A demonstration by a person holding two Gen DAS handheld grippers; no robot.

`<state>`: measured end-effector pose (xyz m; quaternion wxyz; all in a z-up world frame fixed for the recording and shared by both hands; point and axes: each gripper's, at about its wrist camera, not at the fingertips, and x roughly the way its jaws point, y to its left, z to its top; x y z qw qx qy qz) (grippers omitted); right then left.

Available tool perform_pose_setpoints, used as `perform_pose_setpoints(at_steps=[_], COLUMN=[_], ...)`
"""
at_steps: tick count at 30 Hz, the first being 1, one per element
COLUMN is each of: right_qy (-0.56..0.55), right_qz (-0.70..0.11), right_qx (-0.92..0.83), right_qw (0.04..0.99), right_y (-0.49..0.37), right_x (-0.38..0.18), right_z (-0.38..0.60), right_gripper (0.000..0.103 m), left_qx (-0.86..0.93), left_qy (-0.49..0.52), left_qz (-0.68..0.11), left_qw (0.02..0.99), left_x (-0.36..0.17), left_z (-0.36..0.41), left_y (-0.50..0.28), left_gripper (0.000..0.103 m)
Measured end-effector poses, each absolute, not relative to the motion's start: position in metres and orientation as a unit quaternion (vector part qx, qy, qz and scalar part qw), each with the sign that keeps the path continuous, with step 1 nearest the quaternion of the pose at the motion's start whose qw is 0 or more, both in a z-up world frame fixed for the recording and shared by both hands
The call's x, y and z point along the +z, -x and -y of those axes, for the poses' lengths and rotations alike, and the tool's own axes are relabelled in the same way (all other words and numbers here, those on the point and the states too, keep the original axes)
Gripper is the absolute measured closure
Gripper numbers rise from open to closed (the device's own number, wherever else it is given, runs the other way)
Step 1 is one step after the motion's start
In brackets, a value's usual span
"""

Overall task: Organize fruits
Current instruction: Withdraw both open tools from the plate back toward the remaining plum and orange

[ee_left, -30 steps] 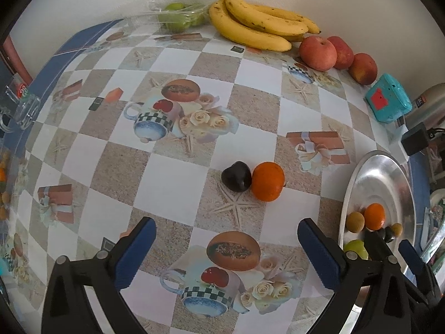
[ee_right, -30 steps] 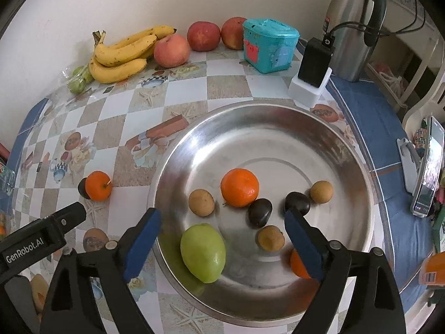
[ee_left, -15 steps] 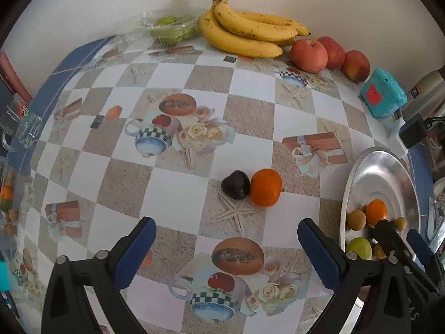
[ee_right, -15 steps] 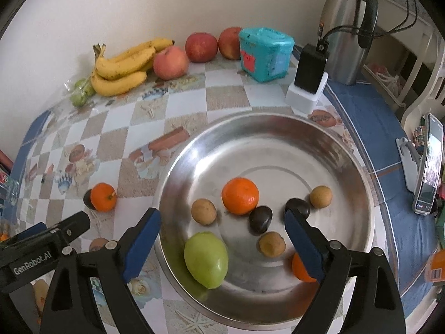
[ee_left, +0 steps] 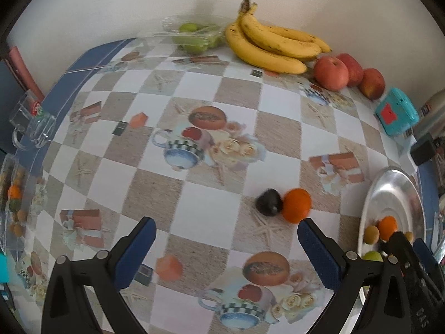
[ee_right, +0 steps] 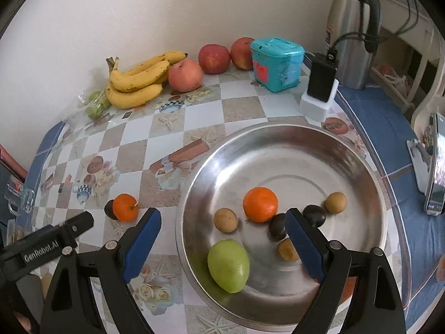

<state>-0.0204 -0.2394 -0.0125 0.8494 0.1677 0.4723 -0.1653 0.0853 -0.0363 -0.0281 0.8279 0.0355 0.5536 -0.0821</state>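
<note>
the left gripper (ee_left: 226,246) hangs above the table (ee_left: 211,194) with its jaws wide apart and nothing between them; its blue pads (ee_left: 136,246) touch no fruit. just beyond its right pad, on the checked cloth, an orange tangerine (ee_left: 296,205) sits touching a dark plum (ee_left: 268,202) on its left side. the right gripper (ee_right: 222,239) is likewise spread wide and holds nothing, poised over the near edge of a round steel tray (ee_right: 347,150). in the tray lie a green mango (ee_right: 228,269) at the near left, a tan round fruit (ee_right: 225,220) just beyond it, a second tangerine (ee_right: 260,204) near the middle, two dark plums (ee_right: 314,215) to its right, a tan fruit (ee_right: 336,202) further right, and another tan fruit (ee_right: 287,250) partly behind the right pad. along the far wall stand a bunch of bananas (ee_right: 137,80), three red apples (ee_right: 185,75), a clear bag of green fruit (ee_right: 94,104) at the far left, and a teal box (ee_right: 275,64) with a red label whose writing is too small to read. a black charger in a white base (ee_right: 319,89) and a steel flask (ee_right: 351,30) stand at the far right. in the right wrist view the black body of the left gripper reads "genrobot.ai" (ee_right: 41,249). a clear glass mug (ee_left: 30,123) sits at the left table edge, and a phone on a stand (ee_right: 435,164) at the right.
</note>
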Motion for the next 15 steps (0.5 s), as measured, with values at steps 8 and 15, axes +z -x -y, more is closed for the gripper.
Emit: perform_pose_setpoints(at_steps=[8, 15], right_qy=[-0.133, -0.110], right_qz=[-0.447, -0.458], right_qx=[-0.129, -0.101], right_qw=[0.875, 0.876], right_y=[0.009, -0.007], right_x=[0.001, -0.001], right_z=[0.212, 0.185], right_gripper=[0.012, 0.012], left_qx=[-0.039, -0.021], left_qy=[-0.001, 0.023], left_qz=[-0.555, -0.560], left_qw=[0.831, 0.828], left_x=[-0.028, -0.032], left_z=[-0.002, -0.025], left_y=[-0.104, -0.115], left_gripper=[0.000, 0.000])
